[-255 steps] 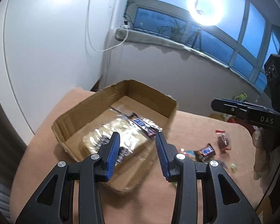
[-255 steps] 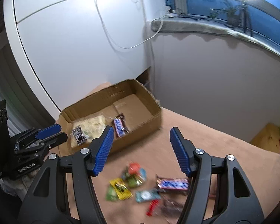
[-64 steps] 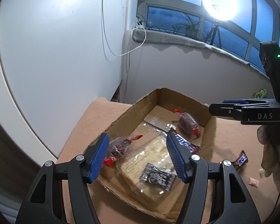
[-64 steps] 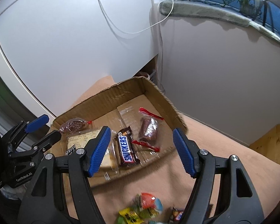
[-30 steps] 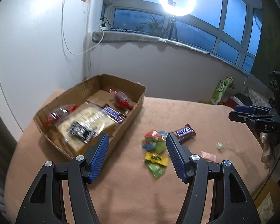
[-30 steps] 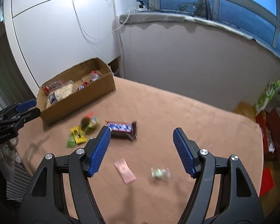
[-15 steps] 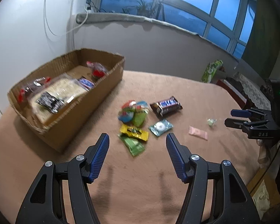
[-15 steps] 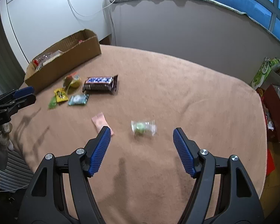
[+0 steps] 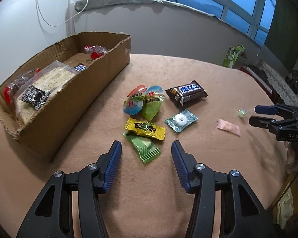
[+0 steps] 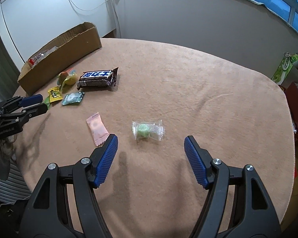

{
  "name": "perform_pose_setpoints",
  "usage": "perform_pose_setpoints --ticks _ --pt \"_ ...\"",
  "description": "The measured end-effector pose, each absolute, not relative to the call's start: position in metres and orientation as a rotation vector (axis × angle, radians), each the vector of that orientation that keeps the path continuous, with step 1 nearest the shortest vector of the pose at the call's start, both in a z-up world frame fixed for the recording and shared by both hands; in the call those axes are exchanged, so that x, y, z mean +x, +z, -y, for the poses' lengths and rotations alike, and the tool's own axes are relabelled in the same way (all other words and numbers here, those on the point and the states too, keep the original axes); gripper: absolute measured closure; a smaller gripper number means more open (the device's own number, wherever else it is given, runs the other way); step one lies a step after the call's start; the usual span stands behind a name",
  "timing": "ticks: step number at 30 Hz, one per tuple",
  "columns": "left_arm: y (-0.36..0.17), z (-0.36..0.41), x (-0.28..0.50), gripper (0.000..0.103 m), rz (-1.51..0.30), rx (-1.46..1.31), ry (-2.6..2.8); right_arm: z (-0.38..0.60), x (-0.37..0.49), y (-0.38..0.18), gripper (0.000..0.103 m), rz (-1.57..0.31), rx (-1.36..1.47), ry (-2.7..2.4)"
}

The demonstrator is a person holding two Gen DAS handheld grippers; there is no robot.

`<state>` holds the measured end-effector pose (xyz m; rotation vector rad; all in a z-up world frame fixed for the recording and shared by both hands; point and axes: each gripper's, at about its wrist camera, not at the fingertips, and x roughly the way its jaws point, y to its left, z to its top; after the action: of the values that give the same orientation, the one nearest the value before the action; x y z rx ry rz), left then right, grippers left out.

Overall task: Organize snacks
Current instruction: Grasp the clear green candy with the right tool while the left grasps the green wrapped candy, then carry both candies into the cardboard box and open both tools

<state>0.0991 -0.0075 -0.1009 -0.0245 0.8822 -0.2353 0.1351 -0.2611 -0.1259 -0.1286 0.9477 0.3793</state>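
Note:
A cardboard box (image 9: 77,107) (image 10: 69,45) at the table's left holds several wrapped snacks. Loose on the tan cloth lie a green packet (image 9: 144,146), a yellow candy (image 9: 145,128), two egg-shaped packs (image 9: 143,101), a chocolate bar (image 9: 185,93) (image 10: 98,78), a teal candy (image 9: 181,120) (image 10: 73,98), a pink sachet (image 9: 228,126) (image 10: 97,130) and a clear-wrapped green sweet (image 10: 148,130) (image 9: 242,112). My left gripper (image 9: 146,150) hangs over the green packet, its jaws closing, pads clear of it. My right gripper (image 10: 151,143) is open just short of the green sweet.
The round table's edge curves close on the right and near side (image 10: 288,119). A low wall with a window ledge (image 9: 149,0) runs behind. Green and red boxes (image 10: 286,67) stand on the floor beyond the table. A cable (image 9: 49,19) hangs down the white wall.
Both grippers have sunk toward the table and the snacks look larger. The left jaws have narrowed over the green packet. The right gripper has come nearer the green sweet.

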Motion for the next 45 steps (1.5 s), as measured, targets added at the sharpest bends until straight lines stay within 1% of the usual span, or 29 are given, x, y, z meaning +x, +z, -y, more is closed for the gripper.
perform_pose_setpoints --ticks 5,8,10,11,15,18,20,22,25,26,35,45 --pt "-0.104 0.010 0.105 0.052 -0.896 -0.002 -0.222 0.257 0.143 -0.132 0.031 -0.954 -0.133 0.372" --pt "-0.106 0.011 0.109 0.055 -0.899 0.011 -0.215 0.258 0.151 -0.135 0.031 -0.961 -0.133 0.360" --pt "-0.107 0.011 0.111 0.058 -0.896 0.021 -0.208 0.257 0.155 -0.138 0.032 -0.968 -0.136 0.357" --pt "-0.107 0.011 0.112 0.059 -0.894 0.023 -0.206 0.257 0.156 -0.139 0.035 -0.969 -0.137 0.356" --pt "-0.108 0.007 0.112 0.069 -0.890 0.013 -0.191 0.258 0.161 -0.140 0.039 -0.965 -0.132 0.358" --pt "-0.108 0.005 0.113 0.074 -0.890 0.017 -0.186 0.257 0.162 -0.141 0.044 -0.963 -0.145 0.354" --pt "-0.108 0.005 0.113 0.075 -0.890 0.017 -0.186 0.257 0.161 -0.141 0.051 -0.960 -0.154 0.350" --pt "-0.107 0.004 0.112 0.078 -0.890 0.019 -0.188 0.259 0.160 -0.141 0.055 -0.960 -0.152 0.350" --pt "-0.107 0.001 0.112 0.081 -0.892 0.014 -0.191 0.262 0.160 -0.141 0.066 -0.959 -0.153 0.344" --pt "-0.107 0.000 0.112 0.081 -0.893 0.014 -0.192 0.263 0.159 -0.141 0.068 -0.959 -0.148 0.338" --pt "-0.106 0.002 0.108 0.082 -0.886 0.047 -0.205 0.267 0.158 -0.139 0.072 -0.960 -0.116 0.338" --pt "-0.087 -0.009 0.088 0.082 -0.836 -0.011 -0.215 0.266 0.146 -0.126 0.073 -0.929 -0.089 0.355"
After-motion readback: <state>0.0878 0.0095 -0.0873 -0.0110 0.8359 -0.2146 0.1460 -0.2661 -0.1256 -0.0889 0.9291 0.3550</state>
